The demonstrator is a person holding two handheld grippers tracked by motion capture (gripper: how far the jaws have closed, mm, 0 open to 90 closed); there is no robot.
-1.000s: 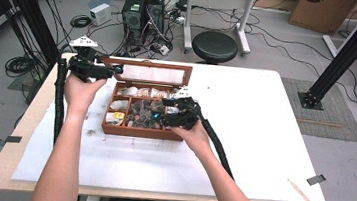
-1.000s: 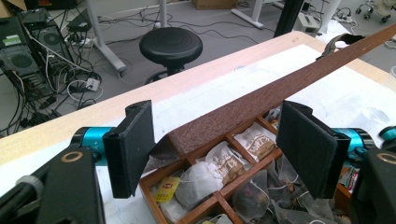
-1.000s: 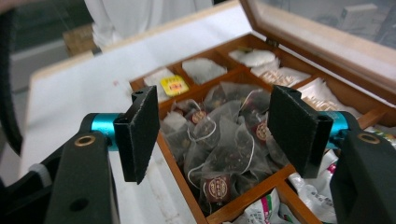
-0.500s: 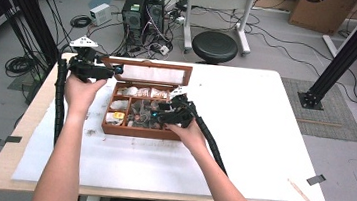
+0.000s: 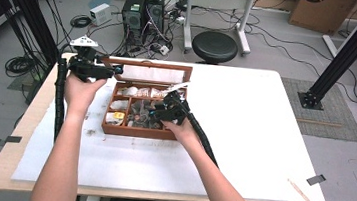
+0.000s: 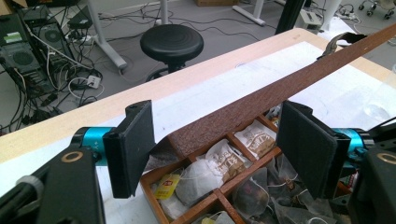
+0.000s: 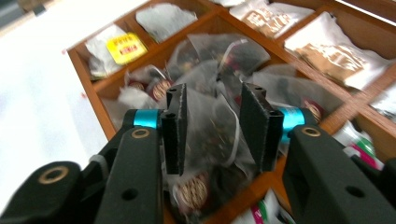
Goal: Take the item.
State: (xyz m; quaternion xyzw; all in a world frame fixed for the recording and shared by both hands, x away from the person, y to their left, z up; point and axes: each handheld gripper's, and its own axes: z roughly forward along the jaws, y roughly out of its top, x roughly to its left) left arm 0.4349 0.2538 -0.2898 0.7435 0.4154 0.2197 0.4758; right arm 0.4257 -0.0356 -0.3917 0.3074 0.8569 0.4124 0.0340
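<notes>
1. The tea bag (image 7: 212, 126), a clear mesh sachet, lies in a middle compartment of the wooden box (image 5: 128, 130) on the bench (image 5: 263, 139). The right claw (image 7: 212, 128) is down over it, jaws part open with the sachet between them, not yet pinched as far as I can judge.
2. The likely step is picking that one bag. Close the jaws slowly on the upper fold of the mesh, so that the neighbouring bags (image 7: 224, 51), which overlap it, are not caught as well.
3. Keep the jaw tips clear of the divider (image 7: 299, 65) on the far side; a jaw resting on wood would stop the grip short.
4. Lift straight up, and watch for a string or tag dragging another bag along.
5. The left claw (image 6: 215, 144) hovers wide open and empty near the raised lid (image 6: 280, 88). Whether the lid needs steadying is unclear; keep that claw close enough to catch it.
</notes>
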